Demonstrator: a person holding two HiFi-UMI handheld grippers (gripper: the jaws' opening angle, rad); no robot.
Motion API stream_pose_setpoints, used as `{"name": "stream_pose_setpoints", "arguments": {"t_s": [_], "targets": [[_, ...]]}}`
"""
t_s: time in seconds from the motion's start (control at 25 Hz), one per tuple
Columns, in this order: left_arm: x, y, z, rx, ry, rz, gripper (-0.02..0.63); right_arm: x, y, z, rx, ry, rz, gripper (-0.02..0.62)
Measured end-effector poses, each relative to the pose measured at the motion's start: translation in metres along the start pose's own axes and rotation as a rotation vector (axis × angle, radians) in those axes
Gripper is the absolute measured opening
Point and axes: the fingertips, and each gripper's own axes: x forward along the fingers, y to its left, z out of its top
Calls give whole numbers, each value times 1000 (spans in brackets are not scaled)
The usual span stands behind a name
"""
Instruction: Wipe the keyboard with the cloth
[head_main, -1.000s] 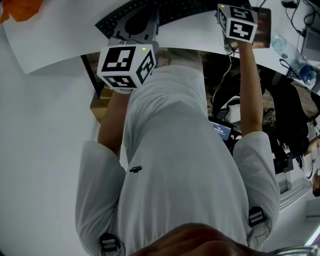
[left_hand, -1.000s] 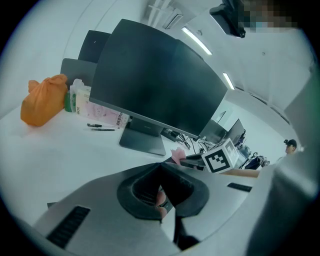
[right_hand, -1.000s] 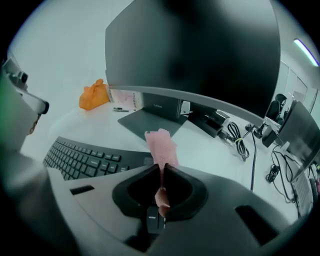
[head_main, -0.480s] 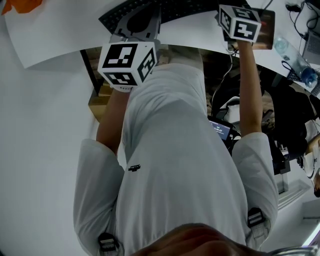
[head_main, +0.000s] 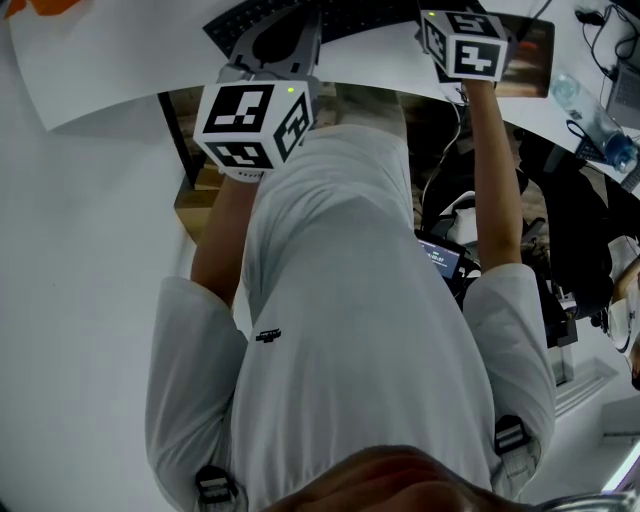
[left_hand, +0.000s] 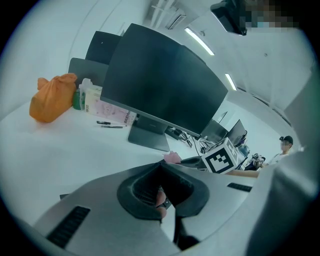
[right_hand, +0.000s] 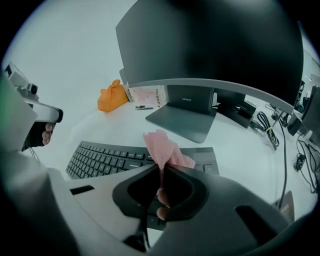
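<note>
The black keyboard (right_hand: 117, 156) lies on the white desk in front of the monitor stand, and its near edge shows at the top of the head view (head_main: 345, 15). My right gripper (right_hand: 162, 167) hovers over the keyboard's right half, shut on a pink cloth (right_hand: 161, 146) that sticks up from the jaw tips. My left gripper (left_hand: 160, 164) is held over the keyboard's left end with its jaws together and nothing between them. In the left gripper view the pink cloth (left_hand: 172, 157) peeks out just past the jaws, beside the right gripper's marker cube (left_hand: 220, 157).
A large dark monitor (right_hand: 210, 45) on a grey stand (right_hand: 182, 120) stands behind the keyboard. An orange bag (right_hand: 112, 97), a box and pens (left_hand: 111, 124) sit at the far left. Cables (right_hand: 270, 131) lie to the right. A water bottle (head_main: 580, 108) is at the desk's right.
My right gripper has shifted a little to the left along the keyboard with the cloth. The left gripper has hardly moved.
</note>
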Motion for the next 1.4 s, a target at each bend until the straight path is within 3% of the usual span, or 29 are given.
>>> {"name": "stream_pose_setpoints", "arguments": {"t_s": [0.68,1.4], "targets": [[-30,26,-12,-28,-12,28,14,11,61,-1,-19,14,72,28],[-74,71,-29,-84,-44,88,14,25,141,2,-107,51,147,28]]}}
